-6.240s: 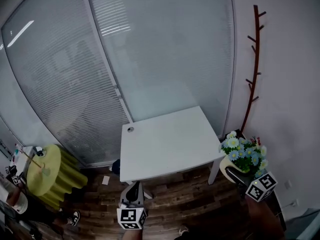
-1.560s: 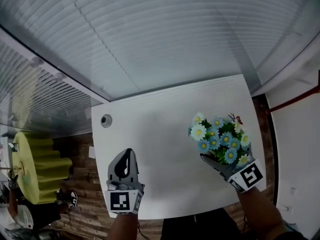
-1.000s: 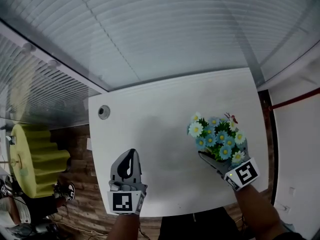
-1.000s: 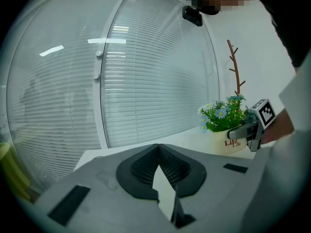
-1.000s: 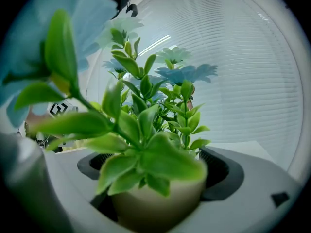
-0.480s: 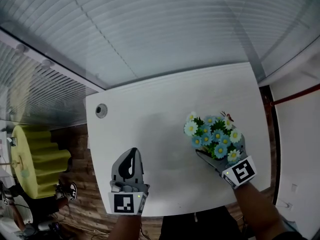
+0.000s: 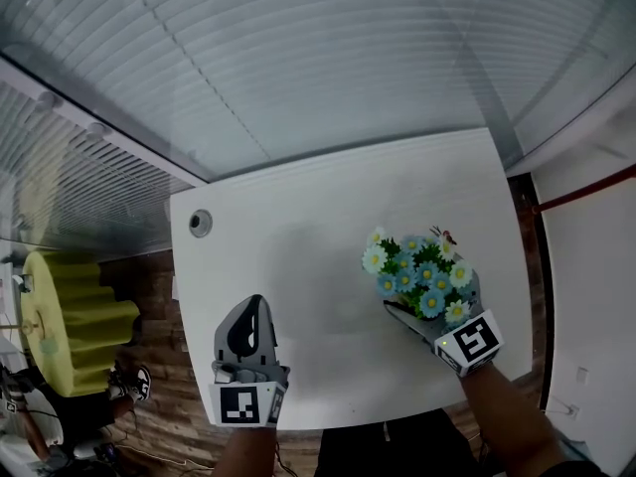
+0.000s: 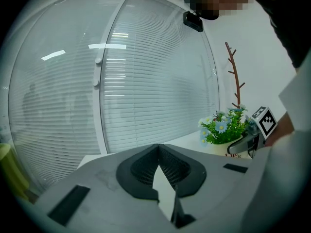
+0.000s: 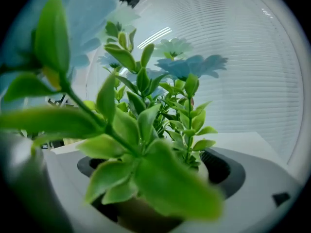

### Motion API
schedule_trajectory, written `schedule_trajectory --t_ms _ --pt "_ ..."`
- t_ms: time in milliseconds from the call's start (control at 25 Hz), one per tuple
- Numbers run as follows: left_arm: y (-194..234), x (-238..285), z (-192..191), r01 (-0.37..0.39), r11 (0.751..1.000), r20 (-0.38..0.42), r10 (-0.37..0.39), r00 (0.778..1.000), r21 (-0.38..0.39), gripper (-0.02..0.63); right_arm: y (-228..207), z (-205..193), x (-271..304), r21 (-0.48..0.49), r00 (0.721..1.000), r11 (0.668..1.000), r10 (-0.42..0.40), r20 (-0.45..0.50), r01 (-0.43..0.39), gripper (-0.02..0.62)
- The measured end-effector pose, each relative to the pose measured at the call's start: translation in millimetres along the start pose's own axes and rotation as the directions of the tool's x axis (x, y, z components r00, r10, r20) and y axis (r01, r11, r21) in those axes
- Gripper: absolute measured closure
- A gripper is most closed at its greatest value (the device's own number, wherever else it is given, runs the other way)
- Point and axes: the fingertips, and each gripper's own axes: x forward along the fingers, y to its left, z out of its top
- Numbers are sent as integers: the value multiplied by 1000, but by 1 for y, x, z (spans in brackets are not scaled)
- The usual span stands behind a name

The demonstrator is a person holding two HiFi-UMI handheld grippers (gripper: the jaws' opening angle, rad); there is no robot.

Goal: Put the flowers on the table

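Head view steeply down; both gripper views share flowers (image 8: pixel 223 129).

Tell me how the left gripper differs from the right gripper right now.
The left gripper is shut with nothing between its jaws; the right gripper is shut on the flowers. The left is over the table's left half, the right over its right. Both hang above it.

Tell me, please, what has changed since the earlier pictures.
The right gripper has carried the pot of flowers from beside the white table to above its right part, lately easing left. It stays shut on the pot; the left gripper stays shut and empty near the front edge.
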Motion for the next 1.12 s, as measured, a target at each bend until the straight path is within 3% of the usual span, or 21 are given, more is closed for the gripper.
schedule_trajectory --t_ms 200,600,1120 --pt "-6 -2 13 14 1000 13 -14 1000 10 601 -3 -14 -15 42 1000 999 -20 -17 21 74" --pt "-19 -7 29 23 999 37 -24 999 29 601 -4 -18 -40 25 1000 999 -23 -21 23 72" --pt "-34 -19 64 8 999 84 -12 996 52 601 5 0 -65 13 1000 1000 -10 16 10 72"
